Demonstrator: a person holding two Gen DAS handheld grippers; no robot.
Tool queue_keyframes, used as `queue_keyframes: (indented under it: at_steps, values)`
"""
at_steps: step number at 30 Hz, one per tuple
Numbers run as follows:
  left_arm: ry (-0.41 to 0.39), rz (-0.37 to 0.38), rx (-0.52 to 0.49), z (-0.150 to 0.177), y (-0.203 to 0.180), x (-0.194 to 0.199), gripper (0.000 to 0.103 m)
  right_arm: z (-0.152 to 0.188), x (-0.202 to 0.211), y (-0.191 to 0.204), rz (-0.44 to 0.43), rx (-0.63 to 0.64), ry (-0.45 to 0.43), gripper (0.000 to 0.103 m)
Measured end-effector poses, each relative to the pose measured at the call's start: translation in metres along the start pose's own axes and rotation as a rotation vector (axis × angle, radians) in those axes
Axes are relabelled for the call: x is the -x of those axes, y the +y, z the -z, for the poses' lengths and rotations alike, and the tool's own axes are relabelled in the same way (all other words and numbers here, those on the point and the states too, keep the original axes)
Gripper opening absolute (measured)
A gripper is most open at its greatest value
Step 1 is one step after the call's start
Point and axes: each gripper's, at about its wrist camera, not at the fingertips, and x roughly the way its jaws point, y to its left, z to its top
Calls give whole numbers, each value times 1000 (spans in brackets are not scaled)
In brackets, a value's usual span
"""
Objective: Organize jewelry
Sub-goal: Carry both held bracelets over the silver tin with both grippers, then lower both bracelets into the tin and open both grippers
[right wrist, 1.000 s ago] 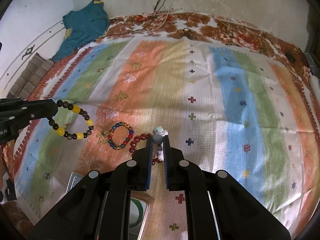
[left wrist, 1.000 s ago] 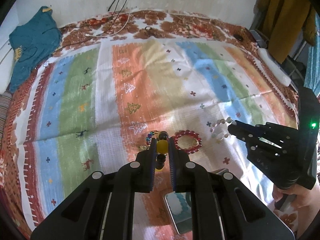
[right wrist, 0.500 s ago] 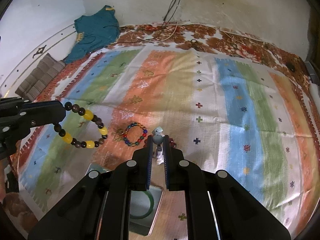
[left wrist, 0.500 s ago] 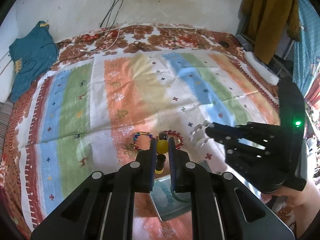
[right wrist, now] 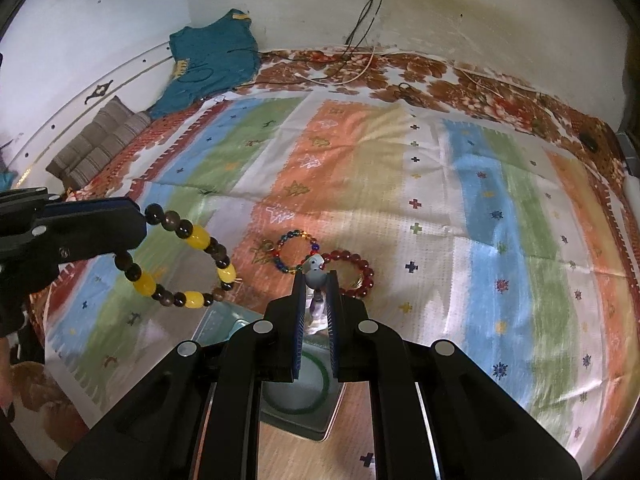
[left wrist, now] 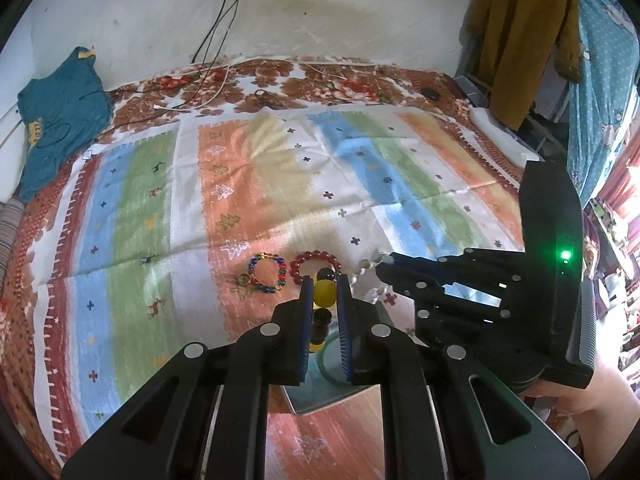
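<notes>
My left gripper [left wrist: 324, 292] is shut on a yellow-and-brown bead bracelet [left wrist: 323, 291], which hangs as a full loop in the right wrist view [right wrist: 180, 256]. My right gripper [right wrist: 315, 284] is shut on a white bead bracelet [right wrist: 314, 274], whose pale beads show in the left wrist view [left wrist: 366, 276]. Both are held above a metal tray [right wrist: 316, 426] with a green bangle [right wrist: 298, 406] in it. A multicolour bead bracelet [left wrist: 267, 273] and a red bead bracelet [left wrist: 312, 264] lie on the striped cloth [left wrist: 280, 184] just beyond the tray.
A teal garment [left wrist: 60, 120] lies at the far left. Cables [left wrist: 208, 92] run from a wall socket over the flowered blanket at the back. A mustard jacket [left wrist: 524, 40] hangs at the right. A folded striped cloth [right wrist: 96, 144] lies by the left wall.
Both grippers have lifted and pulled back toward me with their bracelets. The tray with the green bangle has come into view beneath them. The two bracelets on the cloth have not moved.
</notes>
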Motion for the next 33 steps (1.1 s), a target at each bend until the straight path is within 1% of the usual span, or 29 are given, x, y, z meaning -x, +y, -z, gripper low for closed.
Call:
queue_keyframes:
  at_steps: [17,23,25,26,27,28,29,33]
  values:
    - [7,13,-4,20,-13,8,11,18,14,15,-30,13,11,11]
    - [10,7,7,26,-15,9,11,21,17,14,-33,1,15,11]
    - [16,-8,23,26,-13,8,11,23,18,12,-29,-7,20,11]
    - [16,-18,31,26,-11,8,12,24,17,11,-21,-9,29,15]
    - [15,-33,38,26,-9,8,13,25,16,11,-10,-8,35,27]
    - [16,-40,44,27,-6,8,18,26,16,10,10,-4,35,34]
    - [17,-45,54,27,-3,8,22,26,17,9,17,-3,33,39]
    - [21,-73,86,27,8,6,25,26,13,2,27,-23,45,39]
